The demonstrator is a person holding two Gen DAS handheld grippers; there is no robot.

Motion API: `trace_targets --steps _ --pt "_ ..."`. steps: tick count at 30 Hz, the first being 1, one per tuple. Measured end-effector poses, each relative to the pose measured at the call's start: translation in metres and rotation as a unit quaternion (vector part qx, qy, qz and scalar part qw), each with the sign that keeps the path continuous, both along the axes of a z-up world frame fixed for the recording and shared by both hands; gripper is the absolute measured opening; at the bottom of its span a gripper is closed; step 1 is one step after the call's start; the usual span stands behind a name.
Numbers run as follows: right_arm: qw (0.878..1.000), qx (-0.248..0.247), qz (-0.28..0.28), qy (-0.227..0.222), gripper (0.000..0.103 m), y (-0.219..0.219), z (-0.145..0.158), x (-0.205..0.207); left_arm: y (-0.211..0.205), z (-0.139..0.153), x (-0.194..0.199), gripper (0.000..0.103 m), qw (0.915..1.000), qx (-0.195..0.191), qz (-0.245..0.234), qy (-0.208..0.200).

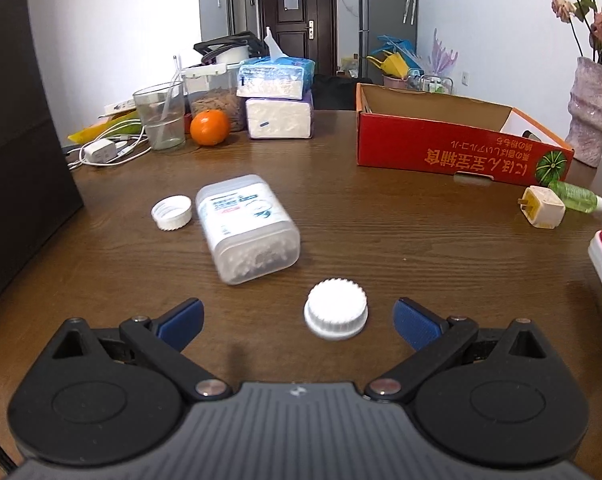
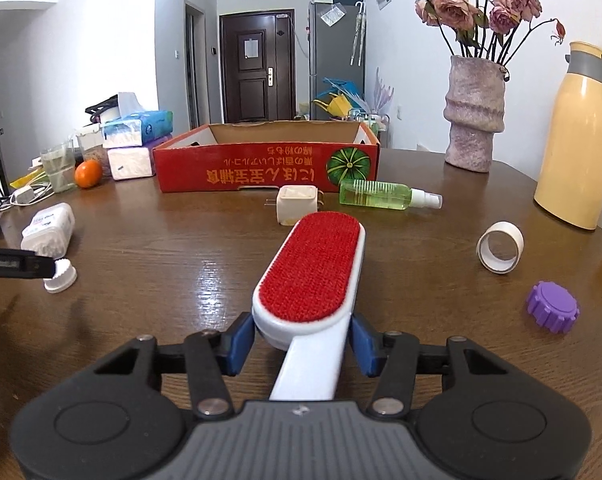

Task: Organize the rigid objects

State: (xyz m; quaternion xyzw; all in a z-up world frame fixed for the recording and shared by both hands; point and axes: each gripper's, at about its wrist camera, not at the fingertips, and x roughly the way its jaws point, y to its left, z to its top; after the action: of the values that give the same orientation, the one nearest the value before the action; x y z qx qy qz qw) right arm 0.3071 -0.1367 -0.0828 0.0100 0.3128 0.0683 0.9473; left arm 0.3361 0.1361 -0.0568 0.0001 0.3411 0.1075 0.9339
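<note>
While the left gripper (image 1: 299, 322) is held spread around a white cap (image 1: 335, 315) on the table (image 1: 381, 240), bare wood is seen ahead. A lint brush (image 2: 311, 276) is pinched by the right gripper (image 2: 301, 342); beyond it, little is shown inside the red box (image 2: 267, 164).

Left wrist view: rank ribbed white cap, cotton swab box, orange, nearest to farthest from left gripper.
1. Ribbed white cap: between the open fingers of the left gripper, right of centre.
2. Cotton swab box: lying ahead, slightly left.
3. Orange: far left, by the glass.
</note>
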Motion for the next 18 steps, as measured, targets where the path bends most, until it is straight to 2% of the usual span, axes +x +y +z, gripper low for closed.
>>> trace_targets --steps 1,2,4,6,7,18 --pt "1.000 0.000 0.000 -0.001 0.051 0.000 0.000 0.000 -0.002 -0.002 0.004 0.101 1.0000 0.002 -0.002 0.001" --pt "1.000 0.000 0.000 -0.002 0.051 -0.001 0.000 0.000 -0.003 -0.004 0.008 0.095 1.0000 0.004 -0.003 0.003" --pt "1.000 0.000 0.001 -0.003 0.051 -0.001 0.000 0.001 -0.006 -0.008 0.014 0.077 0.9999 0.005 -0.007 0.013" --pt "1.000 0.001 0.002 -0.006 0.051 -0.002 0.000 0.001 -0.007 -0.013 0.019 0.042 0.9994 -0.007 -0.019 0.027" --pt "1.000 0.001 0.002 -0.007 0.051 -0.002 0.000 0.001 -0.007 -0.013 0.019 0.038 0.9993 -0.016 -0.026 0.023" --pt "1.000 0.002 0.006 -0.012 0.051 -0.003 0.001 0.005 -0.015 -0.004 0.013 0.037 0.9992 -0.018 -0.036 0.001"
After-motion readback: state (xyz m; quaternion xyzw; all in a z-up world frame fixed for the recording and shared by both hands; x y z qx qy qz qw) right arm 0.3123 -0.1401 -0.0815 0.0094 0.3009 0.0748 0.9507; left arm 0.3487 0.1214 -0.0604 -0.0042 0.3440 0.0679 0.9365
